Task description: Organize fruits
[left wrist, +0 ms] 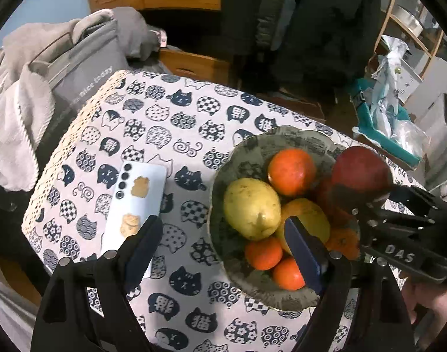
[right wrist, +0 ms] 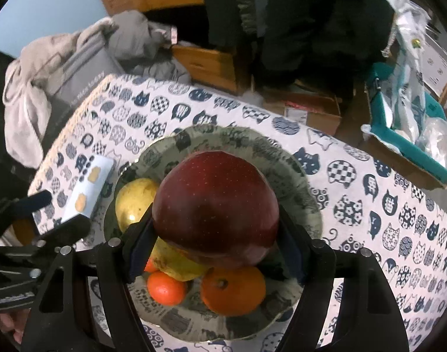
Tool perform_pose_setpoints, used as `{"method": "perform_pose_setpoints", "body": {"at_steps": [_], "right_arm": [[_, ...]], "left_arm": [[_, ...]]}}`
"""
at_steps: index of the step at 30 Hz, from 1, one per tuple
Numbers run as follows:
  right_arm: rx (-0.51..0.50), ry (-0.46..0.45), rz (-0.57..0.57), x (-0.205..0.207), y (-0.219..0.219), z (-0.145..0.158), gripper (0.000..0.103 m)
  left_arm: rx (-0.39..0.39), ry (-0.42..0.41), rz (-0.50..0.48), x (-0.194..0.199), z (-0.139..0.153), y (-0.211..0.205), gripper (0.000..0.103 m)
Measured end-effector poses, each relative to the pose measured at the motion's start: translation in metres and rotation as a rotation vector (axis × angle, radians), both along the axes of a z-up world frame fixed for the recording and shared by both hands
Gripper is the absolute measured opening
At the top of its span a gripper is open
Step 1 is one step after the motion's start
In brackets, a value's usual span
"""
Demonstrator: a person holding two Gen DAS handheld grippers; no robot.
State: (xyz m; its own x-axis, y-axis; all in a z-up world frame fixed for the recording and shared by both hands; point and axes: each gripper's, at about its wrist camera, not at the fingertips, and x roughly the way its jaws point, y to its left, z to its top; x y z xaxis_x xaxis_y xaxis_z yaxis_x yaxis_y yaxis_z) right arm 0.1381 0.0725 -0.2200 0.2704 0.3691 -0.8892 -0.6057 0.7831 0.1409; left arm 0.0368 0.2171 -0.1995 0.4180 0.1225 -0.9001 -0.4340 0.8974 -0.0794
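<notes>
My right claw [right wrist: 216, 243]: clenched on the big dark red apple [right wrist: 216, 208], one finger pressed to each flank, holding it above the bowl.
My left claw [left wrist: 223, 252]: released, fingers spread wide, nothing between them; one finger hangs over the phone, the other over the bowl.
Bowl: a grey-green patterned ceramic dish [left wrist: 247, 152] with a wavy rim, resting on the tablecloth.
Fruit in the bowl: a yellow-green pear [left wrist: 251, 208], a large orange [left wrist: 291, 171], small orange mandarins [left wrist: 263, 252].
Phone: a pale blue smartphone [left wrist: 135, 202] lying face down, just left of the bowl.
Table: a white cloth printed with navy cat faces [left wrist: 179, 123].
</notes>
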Motion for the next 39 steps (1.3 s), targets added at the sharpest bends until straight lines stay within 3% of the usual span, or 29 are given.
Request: {"method": "perform_pose_setpoints", "body": {"at_steps": [10,23,39], "right_arm": [[-0.087,0.001,0.072,-0.011,0.021,-0.011,0.079],[-0.062,-0.017,0.018,-0.012,0.000,0.008,0.082],[0.036,-0.213,-0.130,-0.029,-0.073,0.106,0.082]], "left_arm": [[0.002,-0.021,0.029,-0.008,0.010,0.011,0.086],[0.007,-0.063,0.021,-0.014,0.026,0.007,0.086],[0.066,-0.224,-0.055,-0.034,0.094,-0.035,0.086]]}}
